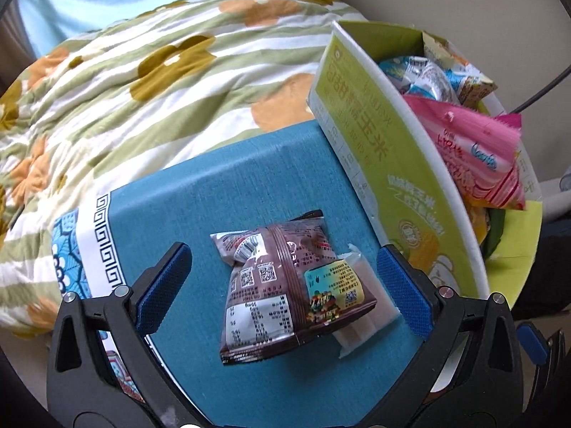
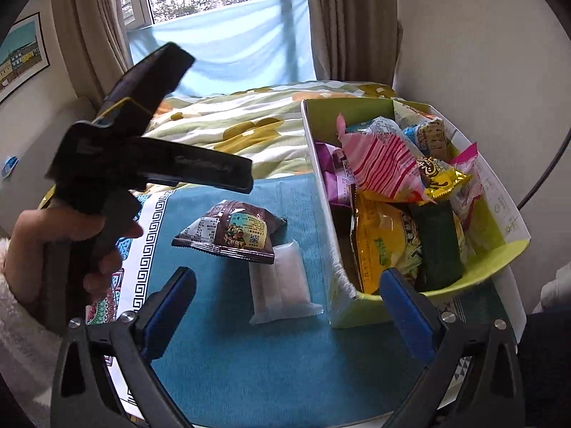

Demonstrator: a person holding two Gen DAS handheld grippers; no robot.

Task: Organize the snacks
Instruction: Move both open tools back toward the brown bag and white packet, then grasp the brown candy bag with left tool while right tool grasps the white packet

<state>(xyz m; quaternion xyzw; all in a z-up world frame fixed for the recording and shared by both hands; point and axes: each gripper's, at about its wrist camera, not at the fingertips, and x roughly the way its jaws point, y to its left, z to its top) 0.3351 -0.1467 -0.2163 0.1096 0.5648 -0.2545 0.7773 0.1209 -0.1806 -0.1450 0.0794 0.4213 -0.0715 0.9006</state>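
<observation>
The step in hand looks like picking up the brown foil snack packet (image 1: pixel 285 289), and it would go best if the left gripper (image 1: pixel 285 285) comes straight down so its blue-padded fingers (image 1: pixel 164 289) close across the packet's puffed middle rather than its crimped ends, taking care not to pinch the white translucent sachet (image 1: pixel 367 317) beneath it. The left gripper is released, jaws spread wide, with the packet lying between them and apart from both pads. The right gripper (image 2: pixel 289 306) is likewise spread and holds nothing. The packet rests on the teal cloth-covered table (image 1: pixel 249 185), overlapping the sachet, just beside the lime-green cardboard box (image 1: pixel 378 157) of assorted snacks at the table's right edge.
</observation>
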